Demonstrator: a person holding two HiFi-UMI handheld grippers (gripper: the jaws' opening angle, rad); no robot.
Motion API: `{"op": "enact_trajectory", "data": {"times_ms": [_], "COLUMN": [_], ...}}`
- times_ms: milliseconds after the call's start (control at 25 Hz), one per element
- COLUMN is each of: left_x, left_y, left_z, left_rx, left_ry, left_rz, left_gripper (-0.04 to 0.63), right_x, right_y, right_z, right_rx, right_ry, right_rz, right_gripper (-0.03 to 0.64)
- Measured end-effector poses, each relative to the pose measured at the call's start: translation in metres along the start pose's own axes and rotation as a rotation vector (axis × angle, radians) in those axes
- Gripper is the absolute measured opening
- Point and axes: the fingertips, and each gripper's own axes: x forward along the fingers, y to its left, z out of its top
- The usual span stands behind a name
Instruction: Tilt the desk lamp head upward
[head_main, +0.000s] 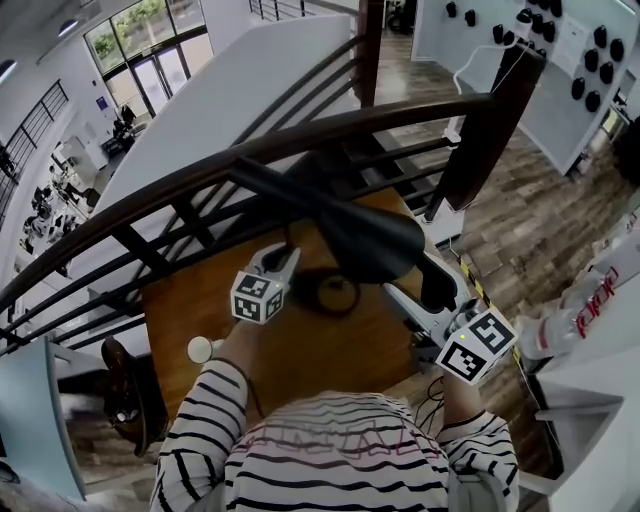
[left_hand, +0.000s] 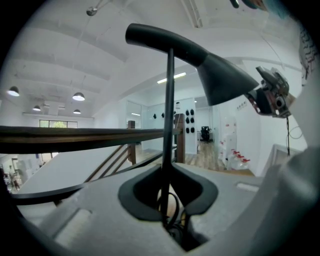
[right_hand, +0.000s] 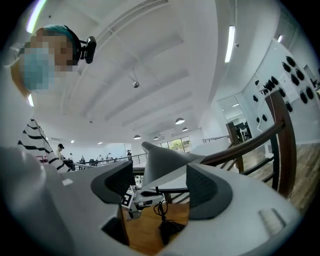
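While the person leans over the small wooden table (head_main: 200, 310), the head view shows the black lamp head (head_main: 375, 240) above the tabletop, just inside the dark railing (head_main: 150, 195). The left gripper (head_main: 287, 258) is on its left and the right gripper (head_main: 432, 285) is at its right end.

Seen from the left gripper view, that gripper's jaws are clenched on the thin upright lamp stem (left_hand: 168, 125). The lamp head points right, towards the other gripper.

From the right gripper view, the jaws stand wide with the conical lamp head (right_hand: 165, 162) filling the gap between the pads. It appears grasped by its rim, though contact at the left pad is hard to confirm.

Doing this well probably means that the left gripper pins the stem so the lamp cannot slide or tip. The right gripper should then lift the rim slowly, in an arc about the head's joint. A pull outward could slip the pads off the smooth cone.
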Motion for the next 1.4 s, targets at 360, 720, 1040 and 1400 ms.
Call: {"op": "enact_trajectory", "data": {"times_ms": [360, 720, 1040, 1400], "left_x": [-0.005, -0.003, -0.002, -0.002], "left_y": [0.001, 0.001, 0.002, 0.001], "left_z": [0.001, 0.003, 0.002, 0.001], "left_rx": [0.001, -0.011, -0.009, 0.003], "left_ry": [-0.001, -0.002, 0.010, 0.015], "left_rz": [0.001, 0.000, 0.012, 0.025], "left_gripper": [0.051, 0.051, 0.051, 0.049], "right_x": [0.000, 0.006, 0.017, 0.026], "right_y": [0.016, 0.022, 0.025, 0.032], "right_z": [0.044, 0.084, 0.111, 0.132], "right_rx": [-0.096, -0.163, -0.162, -0.167], "right_ry": [-0.036, -0.089, -0.165, -0.217], "right_rz": [0.016, 0.055, 0.076, 0.114], "right_gripper": [0.319, 0.318, 0.321, 0.327]}}
